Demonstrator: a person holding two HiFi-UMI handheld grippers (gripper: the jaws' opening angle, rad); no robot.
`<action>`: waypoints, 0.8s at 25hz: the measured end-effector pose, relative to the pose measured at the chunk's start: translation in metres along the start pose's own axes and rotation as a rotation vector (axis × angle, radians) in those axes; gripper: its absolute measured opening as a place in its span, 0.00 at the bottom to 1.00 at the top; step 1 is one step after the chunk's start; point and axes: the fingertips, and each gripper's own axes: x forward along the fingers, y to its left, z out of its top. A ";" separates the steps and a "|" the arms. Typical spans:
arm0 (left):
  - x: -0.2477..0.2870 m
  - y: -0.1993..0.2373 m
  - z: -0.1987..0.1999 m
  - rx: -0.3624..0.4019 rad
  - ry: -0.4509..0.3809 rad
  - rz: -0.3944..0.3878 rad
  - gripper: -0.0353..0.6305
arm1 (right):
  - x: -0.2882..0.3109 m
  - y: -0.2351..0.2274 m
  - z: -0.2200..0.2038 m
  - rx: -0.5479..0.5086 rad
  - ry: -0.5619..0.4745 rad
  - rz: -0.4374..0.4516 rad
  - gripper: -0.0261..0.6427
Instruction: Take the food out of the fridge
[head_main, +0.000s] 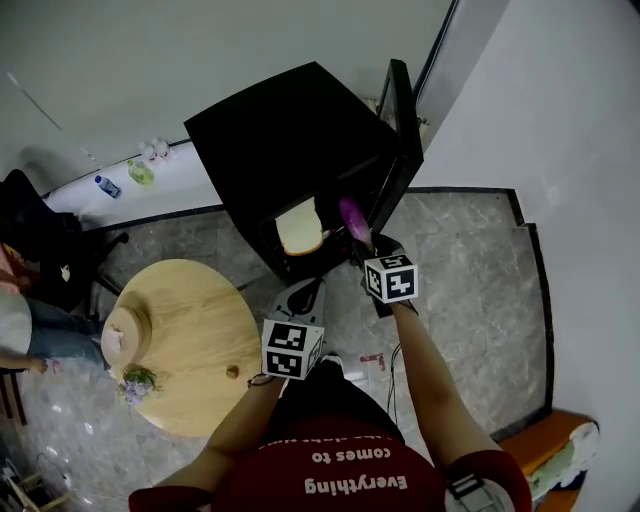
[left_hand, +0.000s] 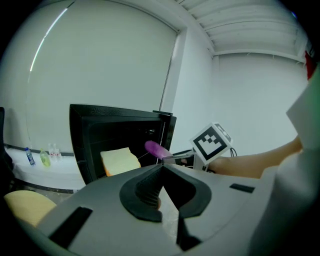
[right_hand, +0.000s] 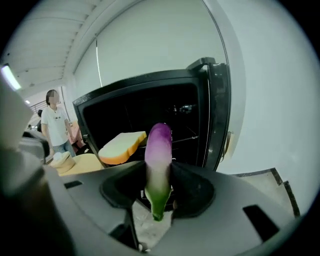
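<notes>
— Grey stone floor (head_main: 470, 270), black fridge (head_main: 290, 140) open. Where is the eggplant (right_hand: 160, 145)?
— At the fridge's mouth, clamped near its green end in the right tool (right_hand: 158, 175). It lies lengthwise along the tool, purple tip towards the shelves.
— Handling?
— Likely light, firm and slick, so take it mid-body. The left tool (left_hand: 161, 167) is closed on nothing. Bread (head_main: 300, 228) sits inside.

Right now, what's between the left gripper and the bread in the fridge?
Nothing. In the left gripper view, the bread slice shows unblocked past the left gripper; the eggplant held by the right gripper is off to one side.
</notes>
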 end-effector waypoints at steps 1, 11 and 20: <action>0.000 -0.003 0.000 0.004 0.000 -0.006 0.06 | -0.009 0.004 -0.001 0.012 -0.013 0.007 0.28; -0.026 -0.033 0.009 0.049 -0.045 -0.061 0.06 | -0.090 0.049 0.002 0.095 -0.151 0.058 0.28; -0.057 -0.052 0.005 0.118 -0.061 -0.077 0.06 | -0.149 0.075 -0.011 0.111 -0.199 0.071 0.28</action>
